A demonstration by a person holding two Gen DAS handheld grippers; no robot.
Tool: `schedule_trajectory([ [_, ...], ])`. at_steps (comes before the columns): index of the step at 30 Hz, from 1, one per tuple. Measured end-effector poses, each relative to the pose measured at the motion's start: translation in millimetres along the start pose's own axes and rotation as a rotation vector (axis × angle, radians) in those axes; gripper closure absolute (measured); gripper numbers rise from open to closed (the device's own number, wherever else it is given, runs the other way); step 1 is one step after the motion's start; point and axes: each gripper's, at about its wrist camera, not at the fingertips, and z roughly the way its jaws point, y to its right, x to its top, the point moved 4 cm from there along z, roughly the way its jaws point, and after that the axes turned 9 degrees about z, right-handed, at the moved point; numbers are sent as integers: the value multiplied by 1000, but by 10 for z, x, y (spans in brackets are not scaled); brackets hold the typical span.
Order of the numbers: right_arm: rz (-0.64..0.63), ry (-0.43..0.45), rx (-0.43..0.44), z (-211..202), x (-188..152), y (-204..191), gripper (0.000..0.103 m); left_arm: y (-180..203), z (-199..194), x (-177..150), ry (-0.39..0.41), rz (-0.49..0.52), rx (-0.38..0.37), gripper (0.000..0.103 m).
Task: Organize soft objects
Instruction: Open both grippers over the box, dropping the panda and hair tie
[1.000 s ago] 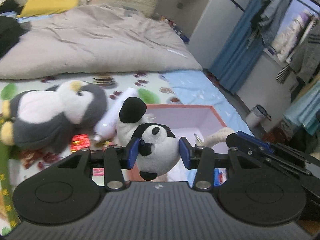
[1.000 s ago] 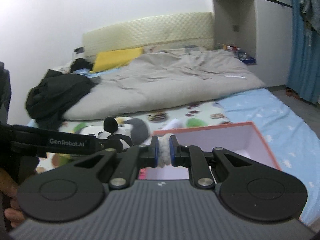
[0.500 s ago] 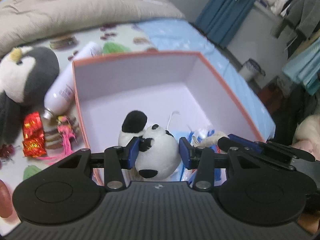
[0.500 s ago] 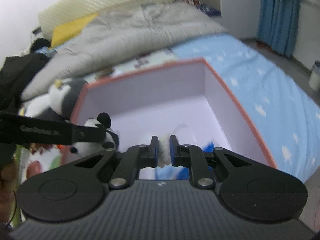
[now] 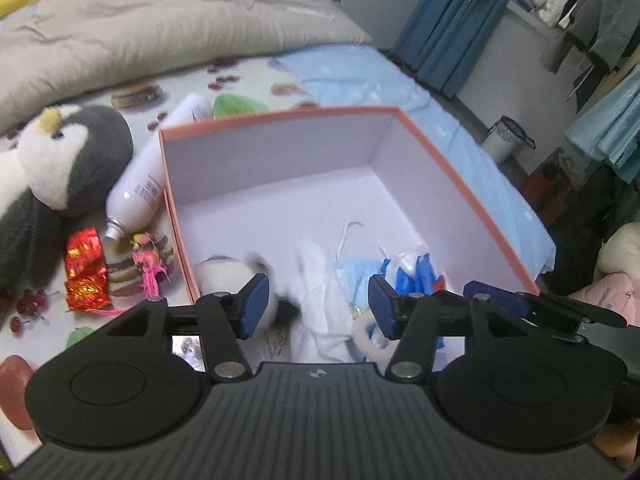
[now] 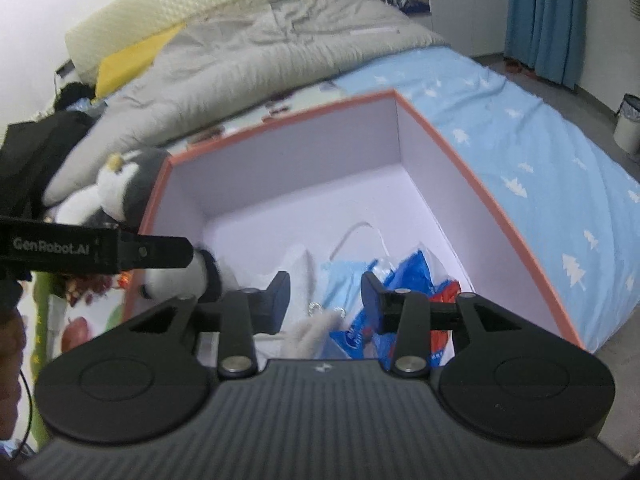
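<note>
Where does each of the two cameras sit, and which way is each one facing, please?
Left wrist: on the left gripper, looking down into the box; its own open jaws show, and the right gripper's arm at lower right.
Right wrist: on the right gripper, looking into the same box from the near right; its open jaws show, and the left gripper's arm at left.
Shared: box, panda plush, penguin plush, grey duvet.

Box (image 5: 460,184) sits on the bed (image 5: 352,76). Inside, near its front: panda toy (image 5: 224,276) at left, cloth (image 5: 320,280) centre, packets (image 5: 412,268) right. Penguin toy (image 5: 60,160) and bottle (image 5: 148,184) lie left of the box.
</note>
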Motion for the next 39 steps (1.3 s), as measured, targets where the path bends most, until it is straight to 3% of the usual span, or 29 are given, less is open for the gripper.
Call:
schedule_trajectory([
  [10, -26, 123, 71, -659, 17, -286, 61, 81, -845, -115, 120, 5, 18, 42],
  [20, -60, 213, 127, -1235, -213, -656, 61, 32, -1656, -509, 222, 4, 44, 41],
  [32, -124, 199, 195, -1503, -708, -1027, 61, -200, -2332, -1251, 268, -67, 127, 36],
  [39, -156, 176, 208, -1505, -974, -1206, 61, -392, -2474, -1714, 246, -121, 168, 33],
])
